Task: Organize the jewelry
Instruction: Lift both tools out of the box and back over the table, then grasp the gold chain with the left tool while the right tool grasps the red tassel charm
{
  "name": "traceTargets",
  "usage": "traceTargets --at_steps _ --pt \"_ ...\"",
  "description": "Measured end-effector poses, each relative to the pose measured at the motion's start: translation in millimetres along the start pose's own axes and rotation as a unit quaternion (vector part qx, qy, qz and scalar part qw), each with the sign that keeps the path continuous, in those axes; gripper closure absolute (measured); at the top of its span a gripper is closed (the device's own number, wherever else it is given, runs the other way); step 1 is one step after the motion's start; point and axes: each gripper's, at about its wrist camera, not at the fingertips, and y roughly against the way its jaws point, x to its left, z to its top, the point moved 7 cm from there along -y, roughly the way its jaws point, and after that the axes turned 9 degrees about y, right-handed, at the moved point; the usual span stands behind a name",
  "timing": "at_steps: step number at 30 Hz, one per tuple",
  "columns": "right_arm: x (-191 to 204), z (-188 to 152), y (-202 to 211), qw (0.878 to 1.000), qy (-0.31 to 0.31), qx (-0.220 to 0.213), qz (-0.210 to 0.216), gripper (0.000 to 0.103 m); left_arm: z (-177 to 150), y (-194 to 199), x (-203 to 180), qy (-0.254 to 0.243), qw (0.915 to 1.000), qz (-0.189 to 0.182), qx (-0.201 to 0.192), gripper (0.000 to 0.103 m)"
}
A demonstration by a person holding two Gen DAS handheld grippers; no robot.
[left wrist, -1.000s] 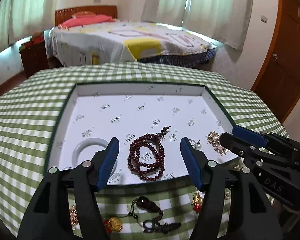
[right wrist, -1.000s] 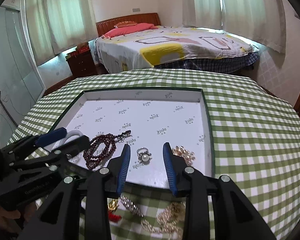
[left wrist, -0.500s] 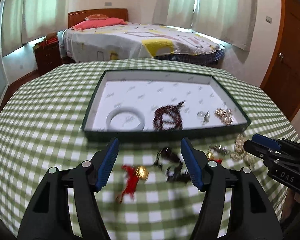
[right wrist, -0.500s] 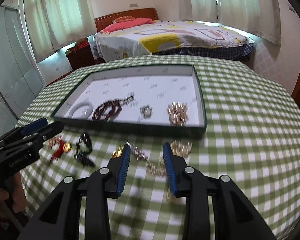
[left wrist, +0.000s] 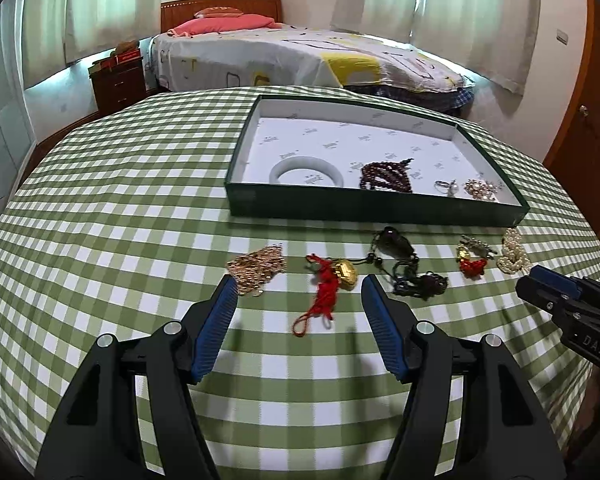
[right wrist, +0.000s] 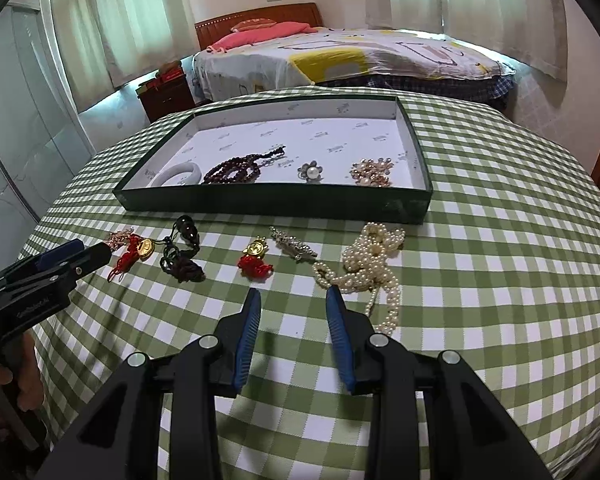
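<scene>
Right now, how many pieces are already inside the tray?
4, along the tray's near edge, left to right: white bangle, dark red bead strand, pearl flower ring, gold-and-pearl brooch.

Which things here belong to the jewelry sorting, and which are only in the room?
Job: tray, pearl necklace, red-corded gold charm, dark bead bracelet, both open grippers: left gripper, right gripper.
Only in the room: bed, nightstand, curtains.

On my tabletop (left wrist: 120, 200) the tray (left wrist: 376, 204) lies ahead holding, left to right, a bangle (left wrist: 306, 170), beads (left wrist: 386, 176), a ring (left wrist: 446, 188) and a brooch (left wrist: 480, 190), with loose pieces in a row before it, the pearls (right wrist: 374, 268) rightmost, and a bed (left wrist: 300, 56) behind.
</scene>
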Motion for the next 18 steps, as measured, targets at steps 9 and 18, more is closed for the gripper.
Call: traceTargets --at_steps 9,18 --pt "-2.5 -0.6 -4.1 1.0 -0.003 0.003 -0.001 0.068 7.0 -16.6 26.7 0.02 0.9993 0.027 0.013 0.041" --pt "-6.7 0.1 -14.0 1.0 -0.007 0.012 0.001 0.068 14.8 -41.2 29.0 0.007 0.9989 0.036 0.028 0.042"
